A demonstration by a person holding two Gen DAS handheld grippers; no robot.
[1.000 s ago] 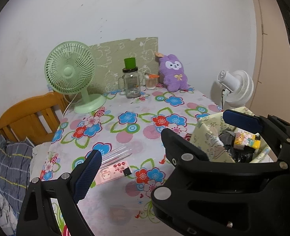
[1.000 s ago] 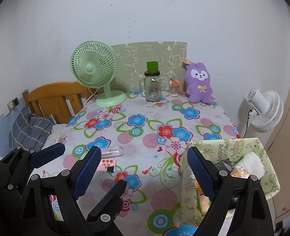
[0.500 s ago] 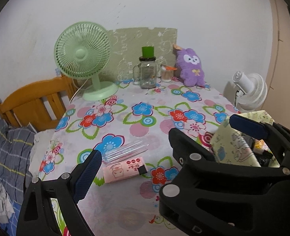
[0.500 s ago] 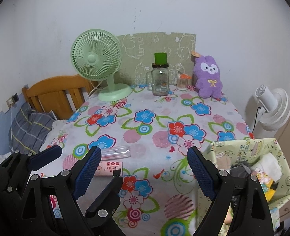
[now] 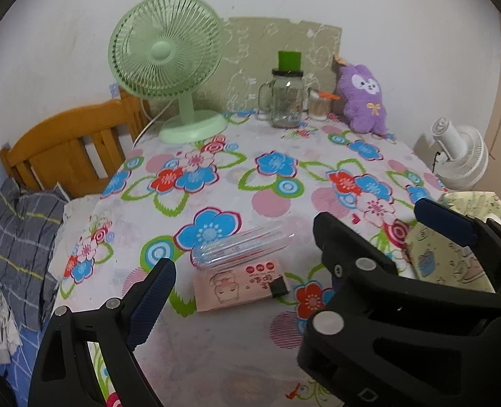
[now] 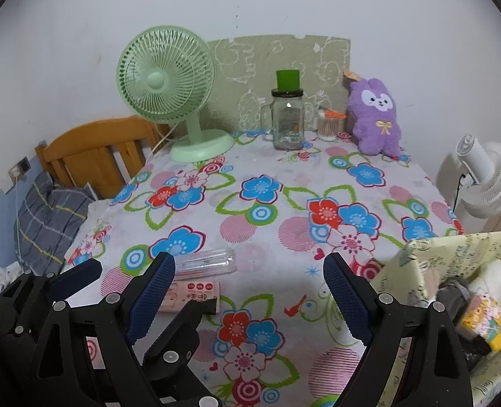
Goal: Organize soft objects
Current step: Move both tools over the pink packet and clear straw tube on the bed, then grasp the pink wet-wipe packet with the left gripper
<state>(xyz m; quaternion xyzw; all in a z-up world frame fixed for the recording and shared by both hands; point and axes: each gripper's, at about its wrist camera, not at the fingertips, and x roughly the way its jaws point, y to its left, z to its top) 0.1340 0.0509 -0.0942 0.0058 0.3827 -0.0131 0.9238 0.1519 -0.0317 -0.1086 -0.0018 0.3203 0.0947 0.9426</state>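
A purple plush bunny (image 5: 362, 98) (image 6: 377, 118) leans on the wall at the far end of the flowered table. A pink tissue pack (image 5: 236, 285) (image 6: 191, 291) and a clear plastic packet (image 5: 240, 247) (image 6: 206, 261) lie near the front. A pale green fabric basket (image 5: 454, 261) (image 6: 430, 257) at the right edge holds a white tissue, a grey cloth and a yellow pack. My left gripper (image 5: 247, 271) hovers open just above the pink pack. My right gripper (image 6: 250, 271) stands open beside it over bare tablecloth, left of the basket. Neither holds anything.
A green desk fan (image 6: 165, 91), a glass mug jar with a green lid (image 6: 287, 122) and a cotton swab pot (image 6: 330, 127) stand along the back. A white fan (image 6: 484, 179) is off the right edge. A wooden headboard (image 6: 94, 156) and a plaid pillow (image 6: 43, 213) lie left.
Both grippers have come forward and down toward the table; the pink pack and the clear packet look larger and nearer. Both stay open.
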